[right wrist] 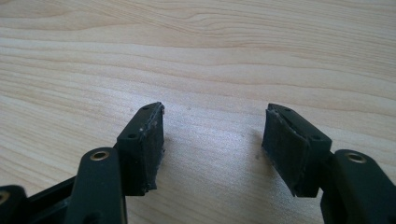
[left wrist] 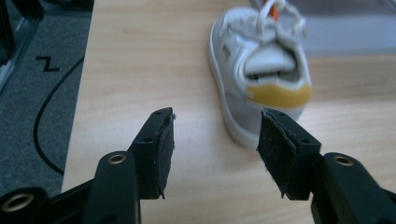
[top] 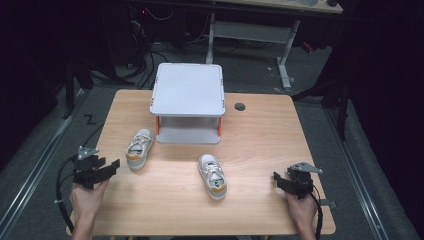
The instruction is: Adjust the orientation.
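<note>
Left gripper jaws apart, empty, aimed at left shoe near the rack. Shoe prob. light, soft upper; grip stiff heel collar. Right gripper apart, empty.

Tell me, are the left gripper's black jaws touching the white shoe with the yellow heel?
Apart. In the left gripper view, the left gripper shows bare table between its jaws and the white shoe.

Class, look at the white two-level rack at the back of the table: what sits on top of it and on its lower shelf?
Nothing rests on top of the rack. The front strip of its lower shelf looks bare; the top panel covers the rest.
</note>
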`<state>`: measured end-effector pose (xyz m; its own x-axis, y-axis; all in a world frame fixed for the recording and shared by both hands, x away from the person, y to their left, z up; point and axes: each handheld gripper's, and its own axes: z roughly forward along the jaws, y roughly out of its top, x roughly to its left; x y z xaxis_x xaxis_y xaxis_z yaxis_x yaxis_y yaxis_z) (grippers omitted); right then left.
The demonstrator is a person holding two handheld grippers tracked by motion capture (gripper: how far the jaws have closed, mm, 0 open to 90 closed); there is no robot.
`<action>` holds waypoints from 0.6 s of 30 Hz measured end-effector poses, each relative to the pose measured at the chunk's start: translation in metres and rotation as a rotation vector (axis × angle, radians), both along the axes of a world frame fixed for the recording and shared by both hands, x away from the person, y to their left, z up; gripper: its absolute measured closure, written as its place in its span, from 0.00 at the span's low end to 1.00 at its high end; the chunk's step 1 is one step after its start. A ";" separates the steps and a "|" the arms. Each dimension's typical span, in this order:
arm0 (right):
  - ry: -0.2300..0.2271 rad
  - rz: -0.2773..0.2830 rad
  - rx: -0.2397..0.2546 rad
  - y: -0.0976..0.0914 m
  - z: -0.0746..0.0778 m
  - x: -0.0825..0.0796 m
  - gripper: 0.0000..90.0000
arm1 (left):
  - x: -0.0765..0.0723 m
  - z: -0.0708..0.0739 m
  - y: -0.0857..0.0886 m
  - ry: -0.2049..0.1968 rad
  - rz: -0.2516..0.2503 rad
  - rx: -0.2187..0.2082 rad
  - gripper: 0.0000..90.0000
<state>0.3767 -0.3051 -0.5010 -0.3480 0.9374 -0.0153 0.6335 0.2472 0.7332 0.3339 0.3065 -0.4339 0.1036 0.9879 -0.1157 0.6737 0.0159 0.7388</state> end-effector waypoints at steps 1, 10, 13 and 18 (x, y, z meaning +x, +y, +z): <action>0.000 0.000 0.000 0.000 0.000 0.000 0.43 | 0.006 0.003 -0.001 0.003 -0.007 0.003 0.51; 0.000 0.001 0.000 0.000 0.000 0.000 0.43 | 0.054 0.010 -0.016 0.081 -0.071 0.058 0.55; 0.000 0.001 0.000 0.000 0.000 0.000 0.43 | 0.062 0.006 -0.019 0.112 -0.082 0.064 0.57; 0.000 0.001 0.000 0.000 0.000 0.000 0.43 | 0.070 0.001 -0.024 0.142 -0.094 0.079 0.60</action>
<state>0.3766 -0.3051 -0.5010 -0.3491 0.9369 -0.0152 0.6331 0.2478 0.7333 0.4044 0.2829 -0.4332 0.1836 0.9813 -0.0580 0.7674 -0.1062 0.6324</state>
